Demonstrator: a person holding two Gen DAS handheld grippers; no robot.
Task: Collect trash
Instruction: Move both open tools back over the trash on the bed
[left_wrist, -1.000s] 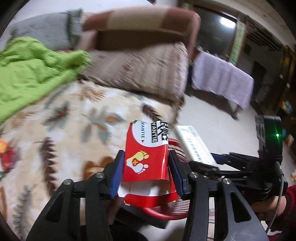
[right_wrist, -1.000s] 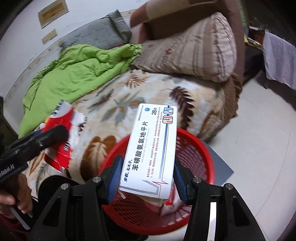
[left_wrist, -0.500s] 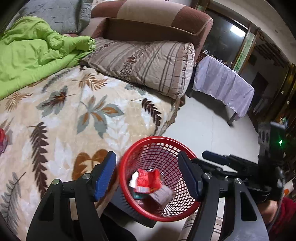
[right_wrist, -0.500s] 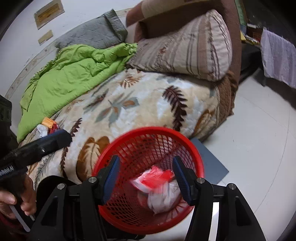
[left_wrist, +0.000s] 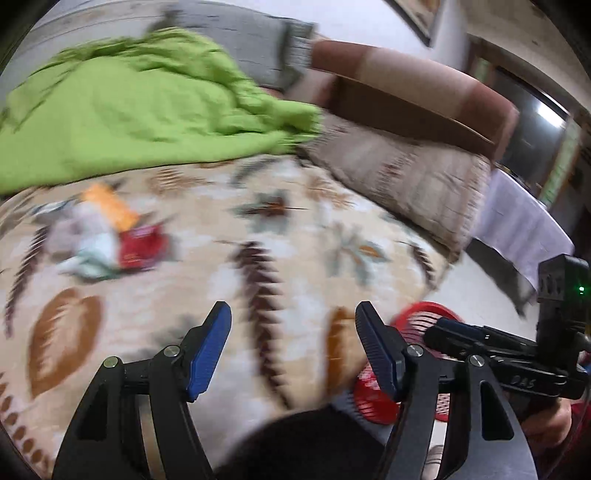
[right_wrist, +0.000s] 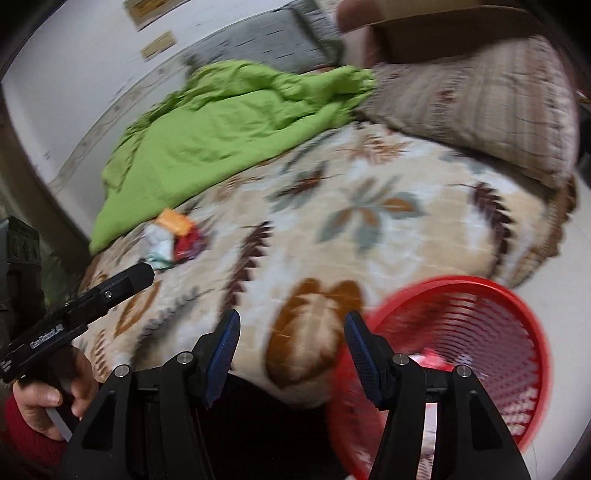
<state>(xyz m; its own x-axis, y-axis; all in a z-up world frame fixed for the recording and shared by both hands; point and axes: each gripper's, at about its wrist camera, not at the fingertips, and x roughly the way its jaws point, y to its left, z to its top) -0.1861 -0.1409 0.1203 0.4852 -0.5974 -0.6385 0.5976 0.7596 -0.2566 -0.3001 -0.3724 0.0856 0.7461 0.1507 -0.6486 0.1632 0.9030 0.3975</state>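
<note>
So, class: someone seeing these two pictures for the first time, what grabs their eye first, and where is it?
Probably the bright green blanket, bunched at the bed's far side. Next the red basket on the floor by the bed's near corner, then the small heap of wrappers lying on the leaf-patterned bedspread.

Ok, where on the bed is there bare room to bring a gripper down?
Bare blanket runs from the trash pile across to the pillow and down to the red basket. It is crowded only at the pile, beside the green quilt.
</note>
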